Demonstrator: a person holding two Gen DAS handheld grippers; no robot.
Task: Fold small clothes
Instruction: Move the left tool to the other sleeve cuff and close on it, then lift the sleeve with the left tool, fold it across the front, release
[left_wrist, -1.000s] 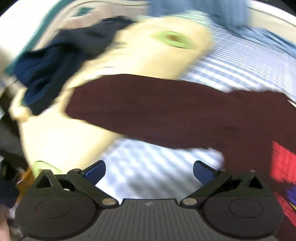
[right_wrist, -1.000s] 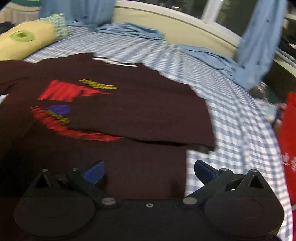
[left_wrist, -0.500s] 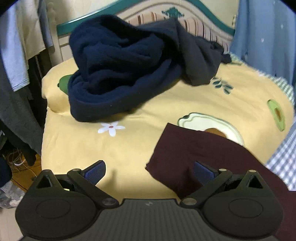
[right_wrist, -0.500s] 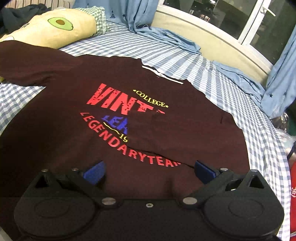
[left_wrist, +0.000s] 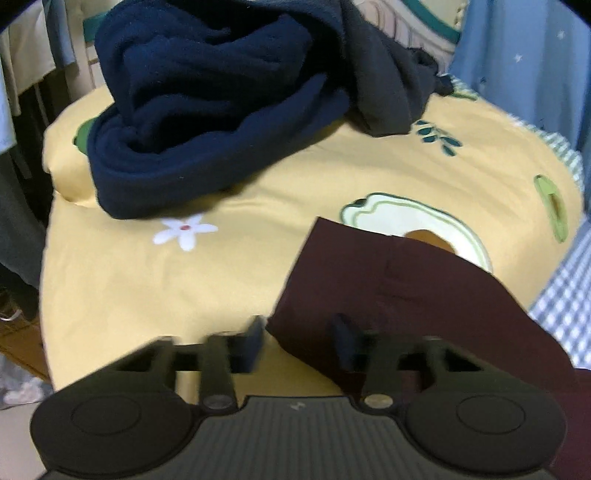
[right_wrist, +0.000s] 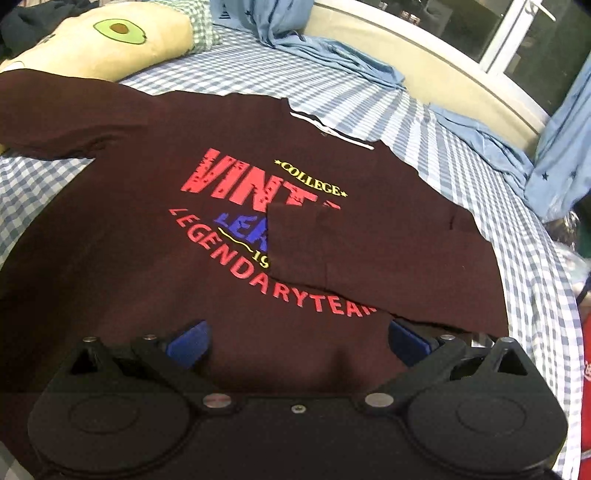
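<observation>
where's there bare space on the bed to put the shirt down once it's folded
Best patch: checked sheet between the maroon t-shirt collar and the blue curtain fabric. A smaller patch lies on the yellow avocado pillow, below the navy fleece pile, left of the sleeve. The bed's middle is crowded: the shirt covers it.

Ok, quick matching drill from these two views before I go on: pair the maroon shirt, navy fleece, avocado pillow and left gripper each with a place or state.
Things:
1. maroon shirt
2. navy fleece
3. avocado pillow
4. left gripper

States:
A. bunched in a heap on the yellow quilt
B. jaws closing around a sleeve end
C. spread flat, one sleeve folded across the print
D. lying beyond the shirt

Pairs: 1-C, 2-A, 3-D, 4-B
</observation>
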